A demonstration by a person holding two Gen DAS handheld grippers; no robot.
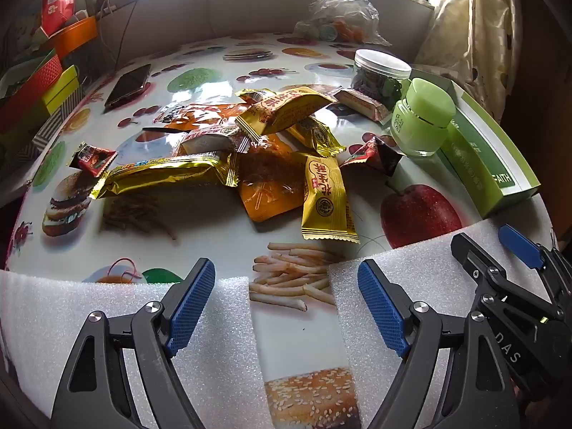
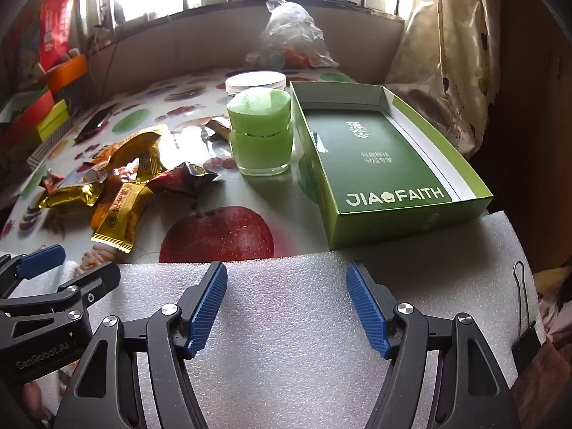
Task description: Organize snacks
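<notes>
A heap of snack packets (image 1: pixel 250 146) lies on the fruit-print table: gold wrappers, orange packets and small red ones. One gold packet (image 1: pixel 327 200) lies nearest me. The heap also shows in the right wrist view (image 2: pixel 121 186). An open green box (image 2: pixel 379 164) stands to the right, empty. My left gripper (image 1: pixel 286 304) is open and empty, resting over white foam (image 1: pixel 71 321) short of the heap. My right gripper (image 2: pixel 286 304) is open and empty over foam (image 2: pixel 286 339), in front of the box. The right gripper also shows in the left wrist view (image 1: pixel 500 250).
A green jar (image 2: pixel 261 132) and a clear white-lidded jar (image 1: pixel 380 71) stand between heap and box. A phone (image 1: pixel 128 84) lies far left. A plastic bag (image 1: pixel 339 10) sits at the back. Coloured boxes (image 1: pixel 39 85) line the left edge. A curtain (image 2: pixel 447 53) hangs right.
</notes>
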